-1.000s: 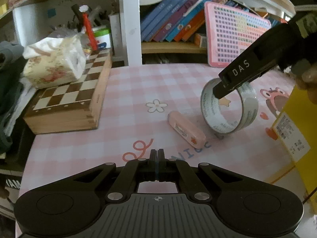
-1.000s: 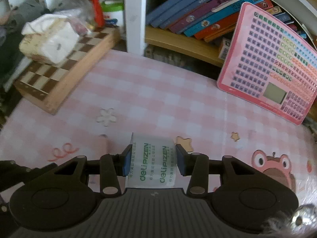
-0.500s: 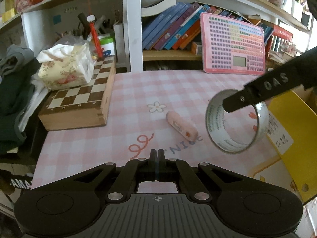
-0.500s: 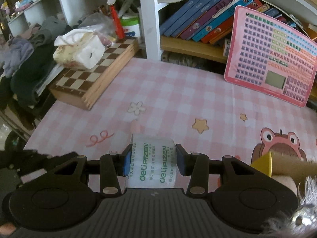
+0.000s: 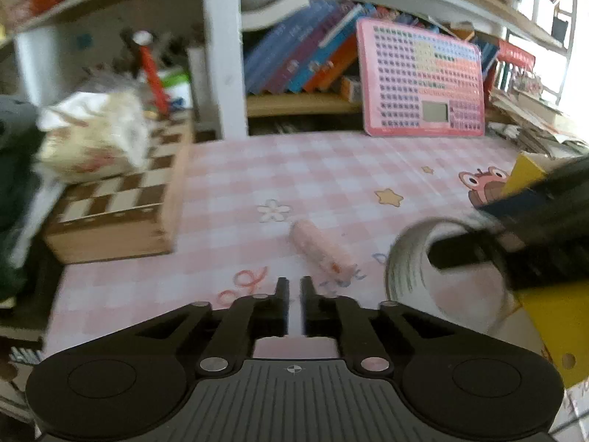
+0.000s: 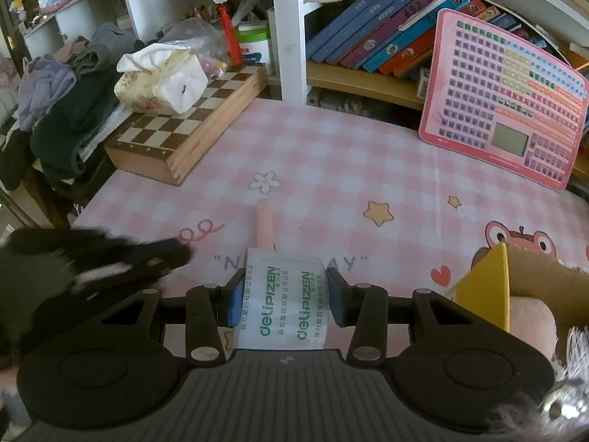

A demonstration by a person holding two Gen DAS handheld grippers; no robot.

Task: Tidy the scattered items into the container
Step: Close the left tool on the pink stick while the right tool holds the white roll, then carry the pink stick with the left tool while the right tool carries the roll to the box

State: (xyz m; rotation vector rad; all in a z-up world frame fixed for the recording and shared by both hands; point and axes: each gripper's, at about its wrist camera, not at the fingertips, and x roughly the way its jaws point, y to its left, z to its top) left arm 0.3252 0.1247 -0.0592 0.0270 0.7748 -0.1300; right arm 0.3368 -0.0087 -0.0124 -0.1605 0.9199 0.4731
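The clear roll of packing tape (image 6: 282, 302), its white core printed "deliPIZEN" twice in green, is clamped across its width between the right gripper's (image 6: 282, 304) blue pads, hole axis running side to side, beside the yellow cardboard box (image 6: 486, 294). Ahead, a pink oblong eraser (image 5: 322, 248) lies flat on the pink checked tablecloth (image 6: 349, 169), long axis diagonal. The left gripper's (image 5: 292, 289) jaws have just been opening, slightly apart, nothing between them.
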